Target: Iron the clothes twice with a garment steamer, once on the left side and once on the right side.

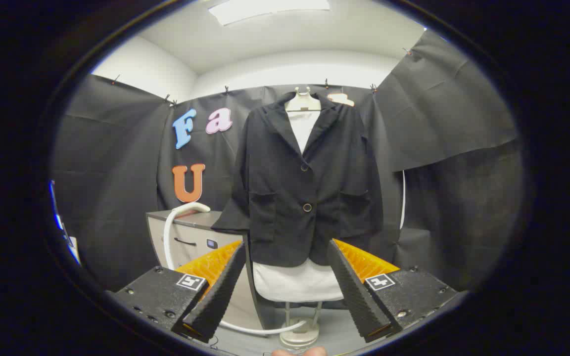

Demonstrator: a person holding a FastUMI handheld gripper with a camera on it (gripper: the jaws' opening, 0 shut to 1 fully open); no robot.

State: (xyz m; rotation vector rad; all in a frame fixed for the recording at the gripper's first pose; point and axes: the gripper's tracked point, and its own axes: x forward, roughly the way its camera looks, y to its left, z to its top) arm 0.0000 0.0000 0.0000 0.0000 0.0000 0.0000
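Observation:
A black blazer (309, 188) hangs buttoned over a white garment (299, 283) on a white hanger (303, 102), on a stand (300, 336) well beyond my fingers. My gripper (286, 252) is open and holds nothing; the blazer's hem shows in the gap between the fingers. A white steamer hose (168, 237) curves up at the left of the blazer, over the grey cabinet (186, 240), and runs along the floor toward the stand. The steamer's head cannot be made out.
The grey cabinet stands left of the stand, against the black cloth wall (117, 173). More black cloth (443, 113) closes off the right side. A fingertip (300, 352) of a person's hand shows below the stand's base.

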